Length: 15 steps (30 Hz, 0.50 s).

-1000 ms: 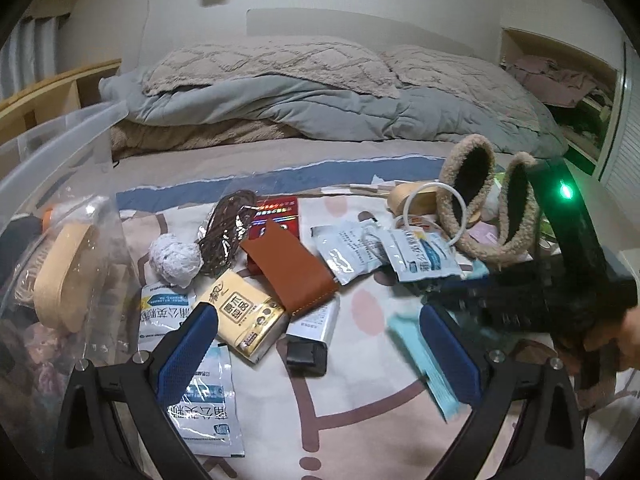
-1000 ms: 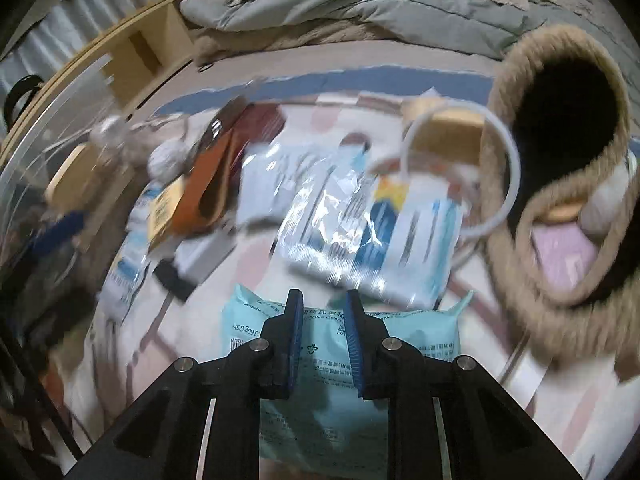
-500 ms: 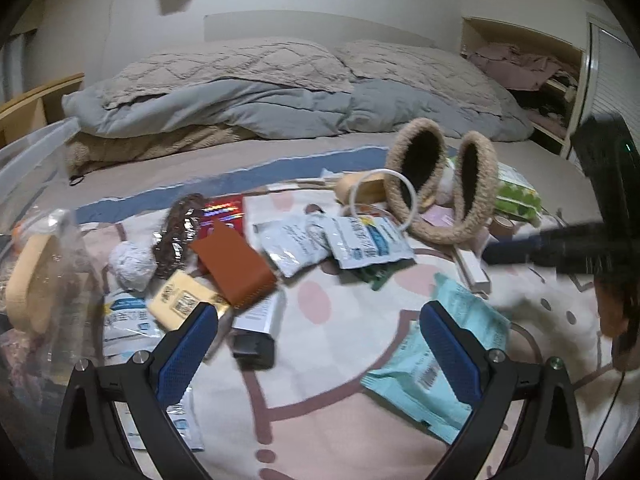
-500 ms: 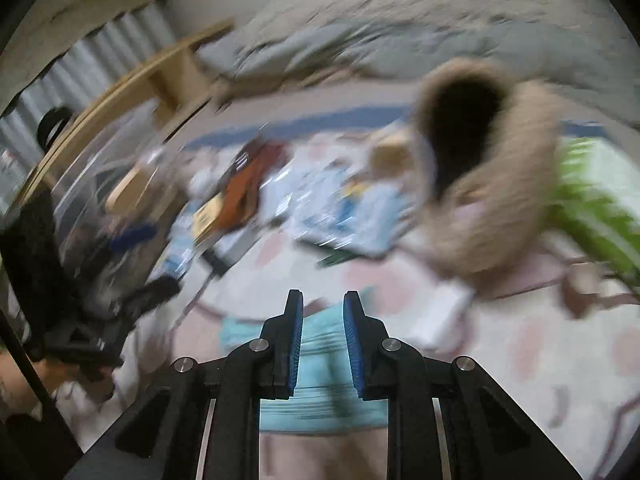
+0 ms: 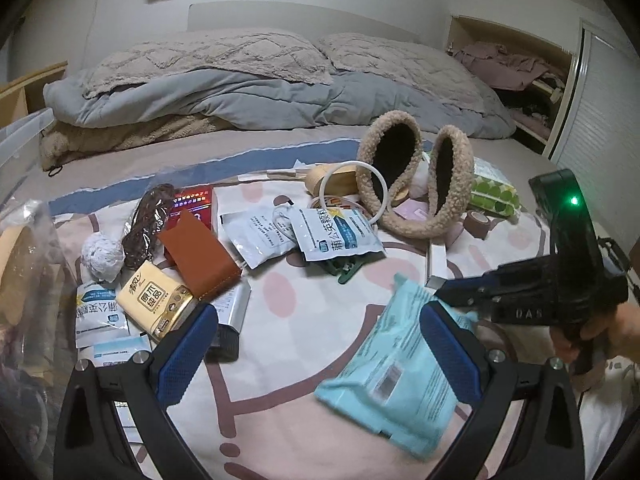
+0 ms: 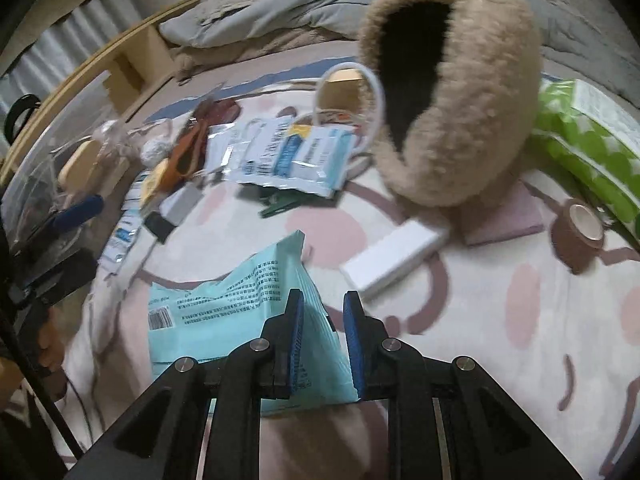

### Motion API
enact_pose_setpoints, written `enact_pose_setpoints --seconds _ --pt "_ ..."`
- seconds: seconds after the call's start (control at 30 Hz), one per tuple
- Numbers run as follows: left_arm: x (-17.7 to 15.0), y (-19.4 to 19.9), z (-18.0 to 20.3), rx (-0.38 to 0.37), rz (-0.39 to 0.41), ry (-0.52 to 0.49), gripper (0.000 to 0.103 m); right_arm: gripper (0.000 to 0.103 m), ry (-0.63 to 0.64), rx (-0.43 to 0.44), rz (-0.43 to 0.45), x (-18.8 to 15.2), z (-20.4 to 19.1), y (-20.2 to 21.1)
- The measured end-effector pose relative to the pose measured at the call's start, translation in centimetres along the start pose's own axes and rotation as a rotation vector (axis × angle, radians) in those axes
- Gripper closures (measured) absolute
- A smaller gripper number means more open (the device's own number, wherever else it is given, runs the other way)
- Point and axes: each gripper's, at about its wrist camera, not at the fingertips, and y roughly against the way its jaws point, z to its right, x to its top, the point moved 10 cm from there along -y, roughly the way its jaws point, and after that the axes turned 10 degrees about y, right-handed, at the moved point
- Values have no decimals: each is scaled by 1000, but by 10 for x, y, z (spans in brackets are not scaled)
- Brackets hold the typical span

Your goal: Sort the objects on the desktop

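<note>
Teal packet (image 6: 240,320) now dragged nearer, corner between right gripper (image 6: 323,344) pads.

Dim warm indoor light, fisheye-bent edges, right wrist view motion-blurred

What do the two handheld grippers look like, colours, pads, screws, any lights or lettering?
The left gripper has black angular arms, silver screw heads and textured blue fingers. The right gripper matches: black frame, silver screws, ribbed blue pads. Seen from the left wrist view, its black body carries a lit green LED, faint "DAS" lettering and a thin black cable; a bare hand grips it.
</note>
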Motion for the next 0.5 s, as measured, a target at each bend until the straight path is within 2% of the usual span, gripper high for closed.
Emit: enact_pose_setpoints --seconds 0.2,0.4,0.47,0.5 --pt "-1 -2 -5 -3 -8 28 2 80 22 147 -21 -12 -45 -10" --pt "-4 -5 -5 -6 -20 28 2 80 41 362 -48 -22 -98 -8" --pt "-5 -6 -5 -5 -26 26 2 80 22 317 -13 -14 -85 -3" --pt "-5 -7 -4 -6 -33 26 2 80 19 253 16 -9 -71 2"
